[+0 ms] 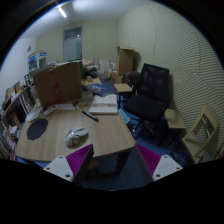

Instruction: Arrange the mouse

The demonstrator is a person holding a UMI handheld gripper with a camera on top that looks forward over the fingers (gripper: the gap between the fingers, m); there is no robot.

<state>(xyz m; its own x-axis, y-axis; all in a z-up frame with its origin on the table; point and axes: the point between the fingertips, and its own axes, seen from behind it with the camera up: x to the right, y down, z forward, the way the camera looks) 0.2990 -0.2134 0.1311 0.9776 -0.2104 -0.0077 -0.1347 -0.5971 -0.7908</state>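
A grey mouse point(76, 136) lies on a light wooden desk point(105, 135), near its front edge. A dark round mouse pad point(37, 128) lies on the desk to the left of the mouse. My gripper point(113, 165) is open and empty, well back from the desk and above the floor. Its magenta pads point(79, 158) stand wide apart. The mouse is beyond the left finger.
A brown board point(58, 84) stands upright at the back of the desk, with a book or papers point(101, 103) beside it. A black office chair point(148, 97) stands right of the desk, and a wooden chair point(203, 132) further right. Shelves and clutter line the left wall.
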